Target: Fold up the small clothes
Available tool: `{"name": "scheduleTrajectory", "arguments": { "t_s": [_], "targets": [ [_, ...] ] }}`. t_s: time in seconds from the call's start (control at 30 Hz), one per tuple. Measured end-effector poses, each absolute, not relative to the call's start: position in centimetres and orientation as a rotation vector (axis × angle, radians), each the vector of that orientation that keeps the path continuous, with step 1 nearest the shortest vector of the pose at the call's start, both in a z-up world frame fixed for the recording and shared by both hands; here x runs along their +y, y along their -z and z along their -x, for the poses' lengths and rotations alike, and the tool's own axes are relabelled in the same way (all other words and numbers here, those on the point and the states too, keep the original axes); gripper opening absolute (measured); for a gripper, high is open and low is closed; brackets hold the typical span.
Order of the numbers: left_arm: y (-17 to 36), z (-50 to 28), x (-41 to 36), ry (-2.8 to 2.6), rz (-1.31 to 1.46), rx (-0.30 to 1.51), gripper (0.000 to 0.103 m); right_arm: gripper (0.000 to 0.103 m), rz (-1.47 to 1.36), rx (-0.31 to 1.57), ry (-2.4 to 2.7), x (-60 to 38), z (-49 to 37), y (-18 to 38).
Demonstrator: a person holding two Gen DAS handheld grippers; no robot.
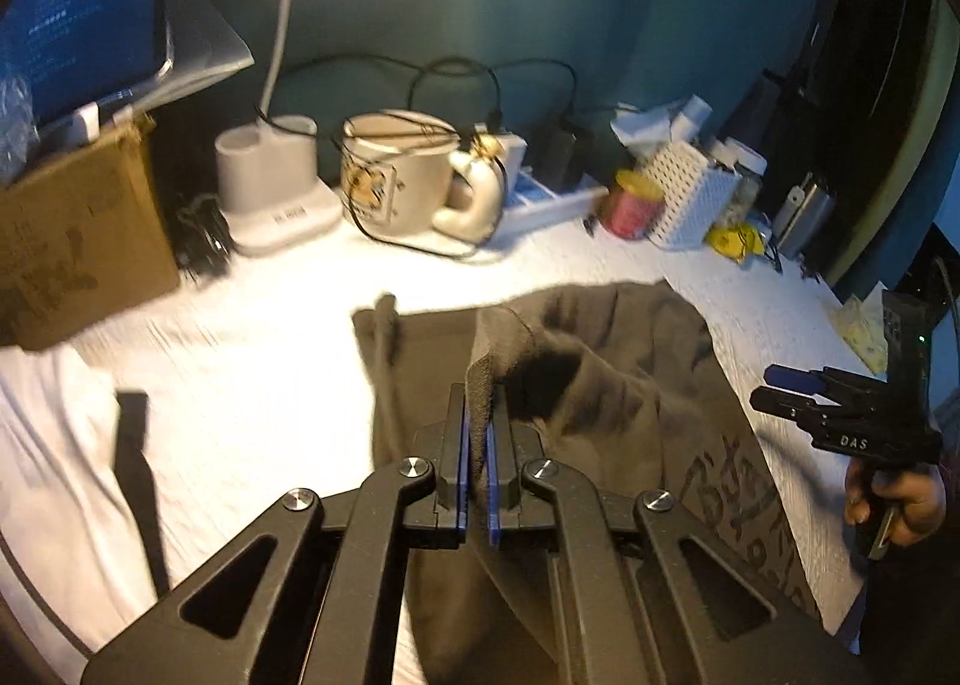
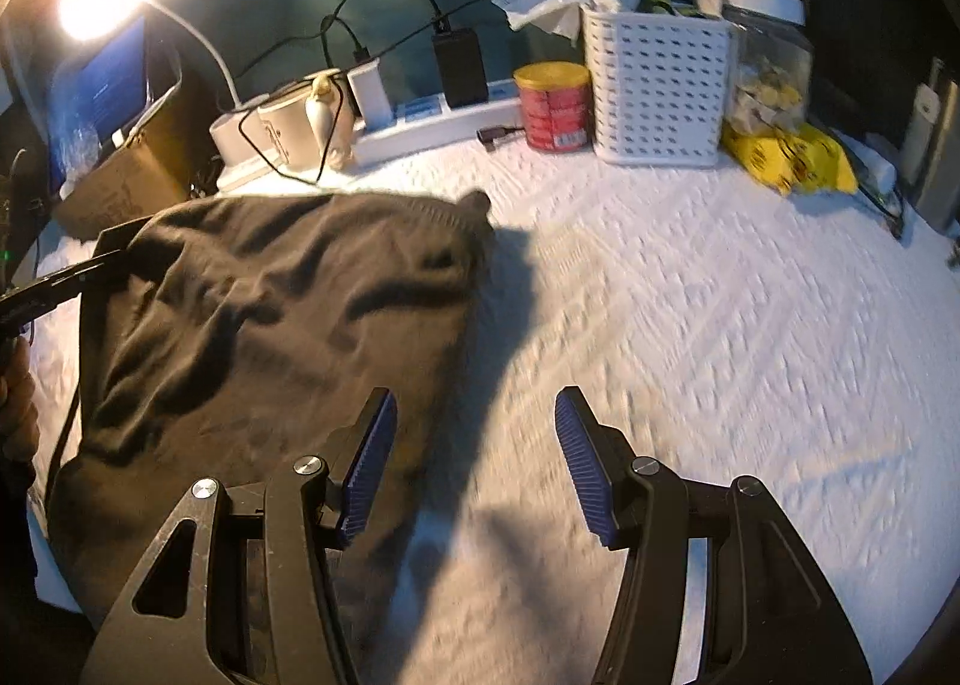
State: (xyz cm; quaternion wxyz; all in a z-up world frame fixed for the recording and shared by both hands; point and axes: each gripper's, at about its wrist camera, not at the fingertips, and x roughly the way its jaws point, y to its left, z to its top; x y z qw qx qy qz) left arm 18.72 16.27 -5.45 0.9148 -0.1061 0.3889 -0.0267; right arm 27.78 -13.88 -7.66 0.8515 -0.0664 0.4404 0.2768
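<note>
A dark grey-brown garment (image 1: 600,385) with printed lettering lies crumpled on the white textured table (image 1: 252,337). My left gripper (image 1: 478,427) is shut on a raised edge of the garment and holds that fold above the rest. In the right wrist view the garment (image 2: 270,313) spreads over the left half of the table. My right gripper (image 2: 474,427) is open and empty, just above the table at the garment's right edge; it also shows at the right of the left wrist view (image 1: 774,391). The left gripper shows at the far left of the right wrist view (image 2: 66,277).
Along the back wall stand a cardboard box (image 1: 72,235), a lamp base (image 1: 270,187), a mug (image 1: 402,175) with cables, a power strip (image 2: 438,121), a red can (image 2: 555,106), a white perforated basket (image 2: 657,91) and yellow packets (image 2: 792,157). A black strap (image 1: 135,457) lies at left.
</note>
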Motion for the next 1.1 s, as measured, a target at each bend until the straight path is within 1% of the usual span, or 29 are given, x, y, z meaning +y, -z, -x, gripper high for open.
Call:
{"name": "scheduleTrajectory", "arguments": {
  "t_s": [0.17, 0.43, 0.57, 0.67, 0.73, 0.77, 0.8, 1.03, 1.1],
  "targets": [
    [6.7, -20.2, 17.2, 0.066, 0.198, 0.837, 0.003, 0.058, 0.044, 0.951, -0.6, -12.6, -30.8, 8.0],
    [8.8, -20.6, 18.3, 0.092, 0.216, 0.888, 0.003, 0.058, -0.167, 1.091, -0.689, -10.8, -34.7, 10.7],
    [8.9, -20.7, 18.3, 0.111, 0.215, 0.891, 0.003, 0.058, -0.199, 1.086, -0.691, -10.2, -36.3, 10.6],
    [8.5, -20.7, 18.4, 0.129, 0.224, 0.877, 0.003, 0.045, -0.231, 1.053, -0.719, -9.9, -37.8, 10.1],
    [8.3, -20.6, 18.5, 0.133, 0.228, 0.866, 0.003, 0.042, -0.213, 1.036, -0.739, -9.4, -38.3, 10.0],
    [8.2, -20.6, 18.6, 0.131, 0.23, 0.862, 0.003, 0.035, -0.181, 1.031, -0.742, -9.0, -38.5, 10.1],
    [8.3, -20.8, 18.9, 0.123, 0.231, 0.858, 0.003, 0.032, -0.166, 1.027, -0.742, -8.8, -38.5, 10.2],
    [10.9, -22.2, 20.2, 0.088, 0.284, 0.924, 0.003, 0.032, -0.079, 0.999, -0.705, -8.2, -38.3, 10.7],
    [10.8, -22.1, 20.1, 0.09, 0.287, 0.928, 0.004, 0.033, -0.046, 0.989, -0.691, -8.2, -37.9, 10.3]
  ]
}}
